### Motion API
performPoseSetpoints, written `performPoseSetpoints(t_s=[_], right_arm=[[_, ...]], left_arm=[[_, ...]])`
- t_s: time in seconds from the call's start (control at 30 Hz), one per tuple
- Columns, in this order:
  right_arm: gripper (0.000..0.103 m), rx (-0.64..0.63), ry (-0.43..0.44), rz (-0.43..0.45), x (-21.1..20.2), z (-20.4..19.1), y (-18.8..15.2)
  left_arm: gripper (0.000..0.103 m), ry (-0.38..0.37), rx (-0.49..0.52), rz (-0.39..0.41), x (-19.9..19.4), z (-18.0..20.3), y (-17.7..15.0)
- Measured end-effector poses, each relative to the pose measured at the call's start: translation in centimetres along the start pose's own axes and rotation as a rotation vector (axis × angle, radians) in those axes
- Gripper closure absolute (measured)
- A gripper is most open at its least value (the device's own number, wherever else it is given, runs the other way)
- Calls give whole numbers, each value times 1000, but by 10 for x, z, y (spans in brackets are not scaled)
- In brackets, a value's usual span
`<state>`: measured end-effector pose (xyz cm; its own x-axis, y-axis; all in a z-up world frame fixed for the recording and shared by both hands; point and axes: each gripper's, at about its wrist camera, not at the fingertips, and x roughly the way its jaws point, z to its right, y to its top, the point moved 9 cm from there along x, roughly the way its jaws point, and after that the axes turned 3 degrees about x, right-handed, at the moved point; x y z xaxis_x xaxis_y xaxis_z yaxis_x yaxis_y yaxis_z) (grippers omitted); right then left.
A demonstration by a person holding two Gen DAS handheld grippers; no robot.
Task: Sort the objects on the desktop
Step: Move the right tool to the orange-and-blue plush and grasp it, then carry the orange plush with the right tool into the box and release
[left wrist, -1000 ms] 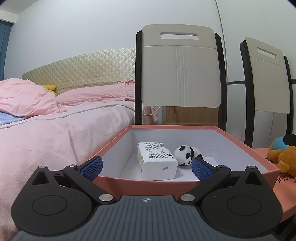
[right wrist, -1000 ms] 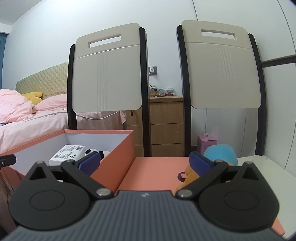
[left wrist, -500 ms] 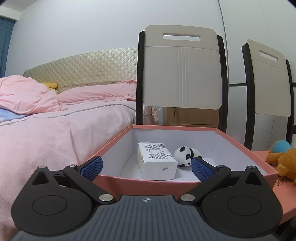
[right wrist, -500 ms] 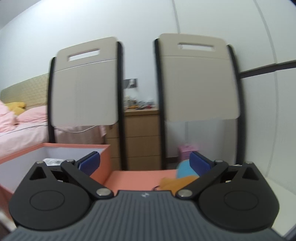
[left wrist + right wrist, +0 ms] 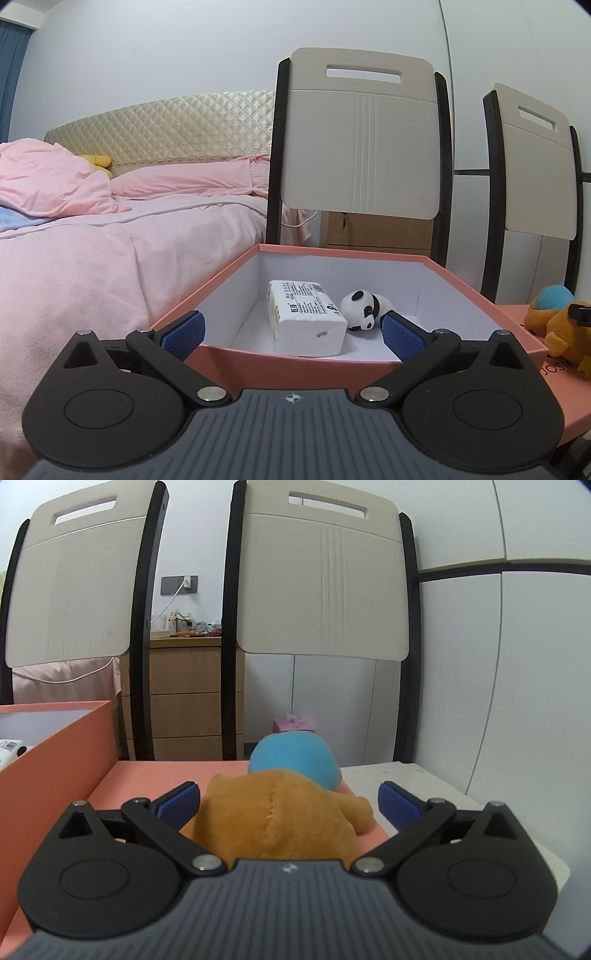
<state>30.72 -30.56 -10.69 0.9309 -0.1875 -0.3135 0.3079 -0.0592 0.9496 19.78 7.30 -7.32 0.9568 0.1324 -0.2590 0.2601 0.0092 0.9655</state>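
The open salmon-pink cardboard box with white walls (image 5: 369,363) sits at the left claw's (image 5: 293,330) twelve o'clock, already holding a white rectangular tissue pack (image 5: 306,317) and a small black-and-white panda plush (image 5: 364,308), while that claw waits empty with its blue pads spread wide at the near rim. The orange plush toy with a blue cap (image 5: 280,812) lies on the flat pink lid on the worktop (image 5: 417,775), at the box's three o'clock, between the right claw's (image 5: 288,805) wide-open pads, neither visibly touching. To grasp well, I judge it should centre on the plump orange body, close gently, then lift clear of the box wall.
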Motion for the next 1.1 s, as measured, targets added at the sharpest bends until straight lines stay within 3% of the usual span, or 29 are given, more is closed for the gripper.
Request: performPoseSetpoints(t_s=[0.3, 0.47, 0.57, 0.63, 0.73, 1.1], right_arm=[[0, -3, -44, -40, 21, -6, -9], [0, -25, -3, -82, 26, -12, -15], [0, 23, 10, -118, 30, -7, -15], [14, 66, 29, -141, 31, -3, -12], [26, 100, 33, -142, 26, 1, -7], [31, 210, 122, -43, -18, 3, 29]], left_arm=[[0, -3, -5, -9, 2, 1, -1], [0, -6, -20, -13, 2, 0, 0], [0, -7, -26, -12, 1, -1, 0], [0, -7, -29, -12, 1, -1, 1], [0, -4, -34, -12, 1, -2, 0], [0, 10, -41, 15, -6, -4, 6]])
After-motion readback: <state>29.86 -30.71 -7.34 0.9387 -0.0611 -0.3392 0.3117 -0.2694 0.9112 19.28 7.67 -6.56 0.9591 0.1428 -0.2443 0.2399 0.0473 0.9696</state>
